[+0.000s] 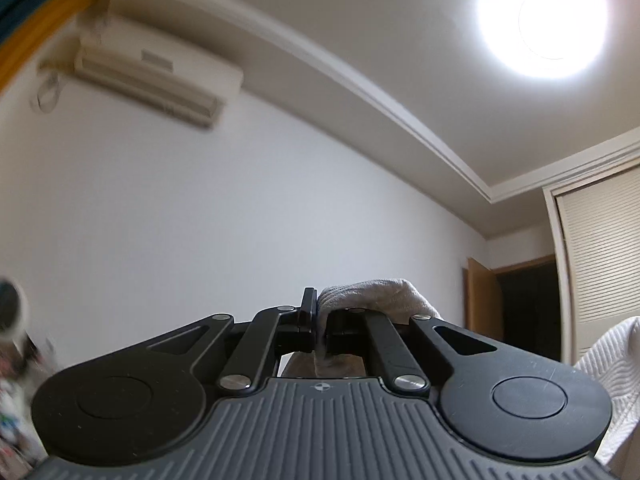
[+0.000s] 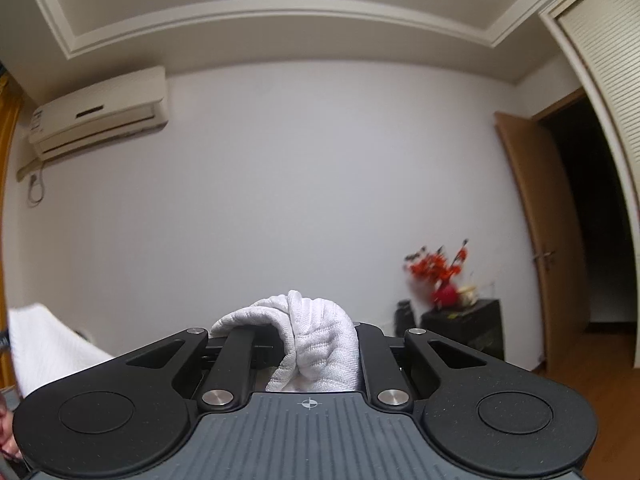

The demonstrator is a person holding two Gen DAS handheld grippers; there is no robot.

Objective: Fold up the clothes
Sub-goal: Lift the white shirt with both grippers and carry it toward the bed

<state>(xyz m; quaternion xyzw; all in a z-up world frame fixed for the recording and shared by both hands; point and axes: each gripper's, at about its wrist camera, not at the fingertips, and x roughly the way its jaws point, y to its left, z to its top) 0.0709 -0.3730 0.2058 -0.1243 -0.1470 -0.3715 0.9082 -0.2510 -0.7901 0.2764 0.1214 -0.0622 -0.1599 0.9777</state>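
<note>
A white knitted garment (image 1: 372, 292) is pinched between the black fingers of my left gripper (image 1: 318, 320), which is shut on a bunched fold and tilts up toward the ceiling. More of the cloth (image 1: 612, 364) hangs at the right edge of that view. In the right wrist view my right gripper (image 2: 298, 344) is shut on another bunch of the same white garment (image 2: 312, 332), which bulges up over the fingers and hides the pads. A further stretch of the cloth (image 2: 52, 348) spreads away at the lower left. Both grippers hold the garment up in the air.
A wall air conditioner (image 2: 100, 112) hangs high on the white wall. A brown door (image 2: 536, 216) stands open at the right beside a louvred wardrobe (image 2: 608, 80). Red flowers (image 2: 440, 272) sit on a dark cabinet (image 2: 468, 328). A bright ceiling lamp (image 1: 544, 20) shines above.
</note>
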